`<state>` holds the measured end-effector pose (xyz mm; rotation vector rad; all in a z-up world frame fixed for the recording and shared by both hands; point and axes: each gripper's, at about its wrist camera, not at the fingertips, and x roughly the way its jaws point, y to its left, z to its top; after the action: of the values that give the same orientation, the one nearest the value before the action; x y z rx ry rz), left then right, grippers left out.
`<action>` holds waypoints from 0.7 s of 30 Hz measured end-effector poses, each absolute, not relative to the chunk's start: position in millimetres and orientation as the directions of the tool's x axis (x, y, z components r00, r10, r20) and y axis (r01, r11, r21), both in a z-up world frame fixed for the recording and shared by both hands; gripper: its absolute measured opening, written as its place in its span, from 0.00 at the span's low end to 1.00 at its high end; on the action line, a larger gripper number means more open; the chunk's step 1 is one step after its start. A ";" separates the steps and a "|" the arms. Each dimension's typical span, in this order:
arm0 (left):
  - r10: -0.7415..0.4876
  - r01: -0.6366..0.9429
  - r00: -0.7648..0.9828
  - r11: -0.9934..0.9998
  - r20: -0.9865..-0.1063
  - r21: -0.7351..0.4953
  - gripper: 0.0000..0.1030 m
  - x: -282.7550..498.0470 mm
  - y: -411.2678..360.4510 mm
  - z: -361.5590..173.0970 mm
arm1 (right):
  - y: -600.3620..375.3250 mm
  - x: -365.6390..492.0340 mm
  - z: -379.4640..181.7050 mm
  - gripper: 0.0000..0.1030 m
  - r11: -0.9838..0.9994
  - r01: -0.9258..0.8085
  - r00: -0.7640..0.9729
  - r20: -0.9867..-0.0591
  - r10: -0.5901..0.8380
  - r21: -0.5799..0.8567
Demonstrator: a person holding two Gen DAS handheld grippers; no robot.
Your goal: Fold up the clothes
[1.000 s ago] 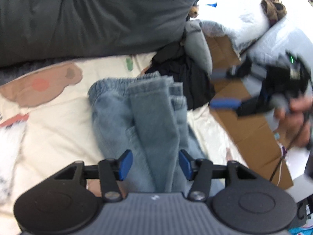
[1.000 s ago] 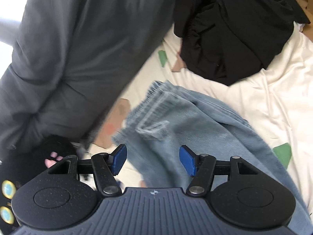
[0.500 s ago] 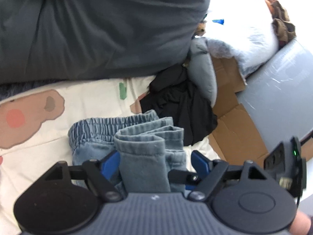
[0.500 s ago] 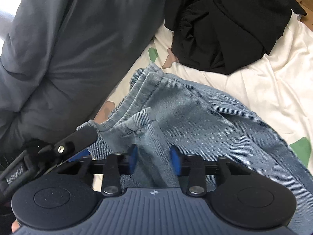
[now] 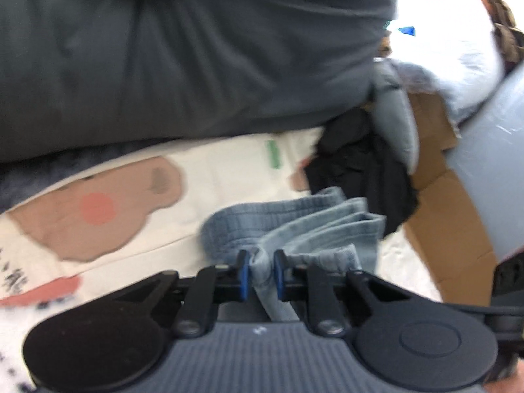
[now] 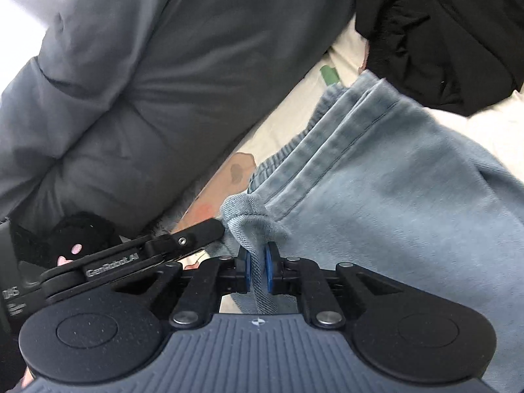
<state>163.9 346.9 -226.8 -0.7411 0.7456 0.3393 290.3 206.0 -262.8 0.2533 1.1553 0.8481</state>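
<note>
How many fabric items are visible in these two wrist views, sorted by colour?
Light blue: 1, the jeans
Black: 1, the black garment
Dark grey: 1, the duvet
Cream with prints: 1, the bed sheet
Pale grey: 1, the small cushion
Total: 5

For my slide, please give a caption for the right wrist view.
Right hand-held gripper closing on light blue denim trousers beside grey duvet.
</note>
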 end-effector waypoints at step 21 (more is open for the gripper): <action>0.031 -0.478 0.752 0.714 -0.658 -0.512 0.47 142.2 328.6 -208.7 | 164.3 301.2 -241.0 0.38 0.662 -0.556 0.224 -0.676 0.702 0.503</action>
<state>142.2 328.6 -208.7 -0.7295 0.6697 0.3067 301.2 164.3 -241.0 0.1660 1.0255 0.8735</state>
